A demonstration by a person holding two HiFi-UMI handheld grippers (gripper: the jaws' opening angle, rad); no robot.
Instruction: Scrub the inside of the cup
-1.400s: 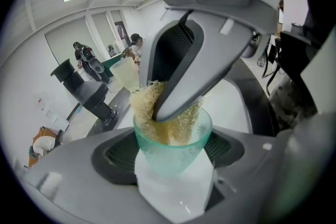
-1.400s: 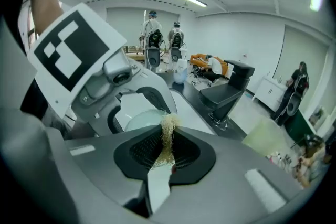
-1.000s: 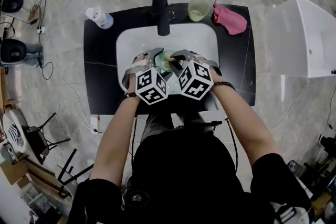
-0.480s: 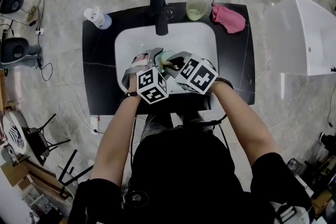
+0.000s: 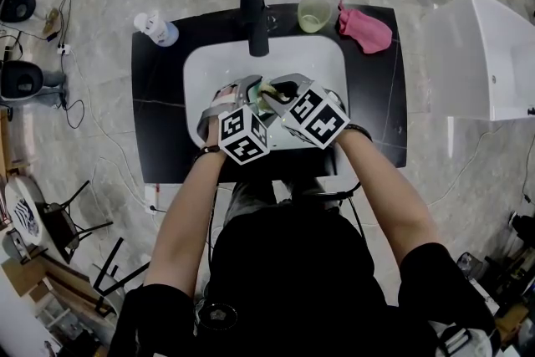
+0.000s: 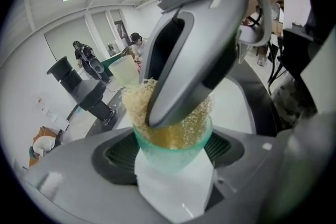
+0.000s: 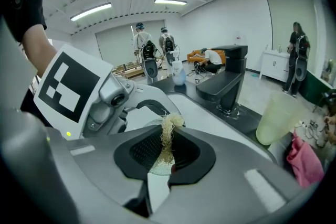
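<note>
Green translucent cup, lower centre frame over the sink, likely light, slick, squeezable: left gripper is clasping its lower wall, right gripper is pinching a soft fibre scrubber inside it.

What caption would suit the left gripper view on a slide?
Jaws grip a green cup while the right gripper pushes a straw-coloured fibre scrubber inside it.

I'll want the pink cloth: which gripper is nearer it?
Right. The right gripper, over the sink, is down-left of the pink cloth; the left gripper, holding the cup, is farther left.
</note>
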